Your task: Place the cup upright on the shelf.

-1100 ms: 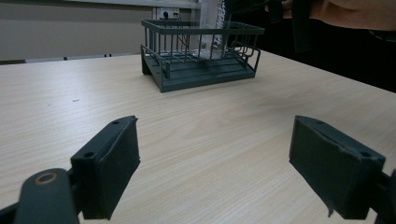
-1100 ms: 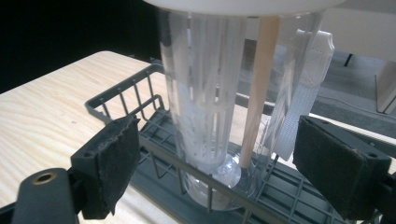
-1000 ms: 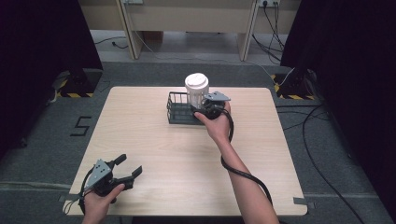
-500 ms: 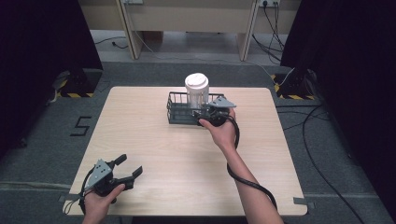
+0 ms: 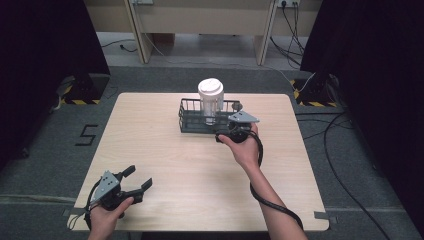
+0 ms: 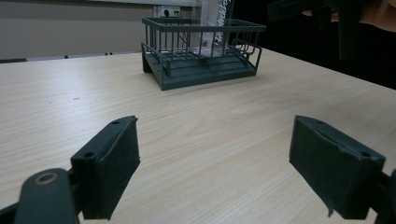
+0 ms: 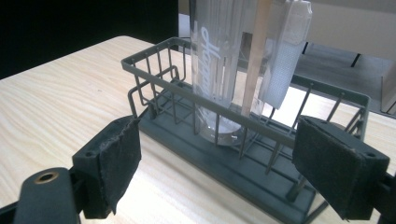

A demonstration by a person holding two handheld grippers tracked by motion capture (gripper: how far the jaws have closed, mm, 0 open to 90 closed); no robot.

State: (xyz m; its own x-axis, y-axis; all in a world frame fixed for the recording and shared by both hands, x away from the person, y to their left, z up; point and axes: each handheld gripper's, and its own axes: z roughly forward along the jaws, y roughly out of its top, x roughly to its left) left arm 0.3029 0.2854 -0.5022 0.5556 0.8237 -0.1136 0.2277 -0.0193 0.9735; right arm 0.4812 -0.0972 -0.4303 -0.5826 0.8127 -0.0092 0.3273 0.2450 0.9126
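Observation:
A dark wire basket [image 5: 186,119] sits at the far middle of the table. A clear tumbler [image 5: 210,100] with a white lid stands upright inside it. My right gripper [image 5: 231,127] is open just in front of the basket's right end, and nothing is between its jaws. In the right gripper view, the open right gripper [image 7: 217,172] faces the basket [image 7: 233,163] and the tumbler [image 7: 224,60] from close by. My left gripper [image 5: 139,177] is open and empty near the front left corner. The left gripper view looks past the open left gripper [image 6: 215,163] to the basket [image 6: 201,70] far off.
The wooden table [image 5: 165,150] has bare surface between the two grippers. The right gripper's black cable [image 5: 260,195] loops along the forearm. Beyond the table are dark curtains on both sides, floor cables at the right, and a "5" marked on the floor [image 5: 86,135].
My right gripper has drawn back from beside the tumbler toward the near side of the basket. The tumbler stays upright in the basket, and the left gripper has not moved.

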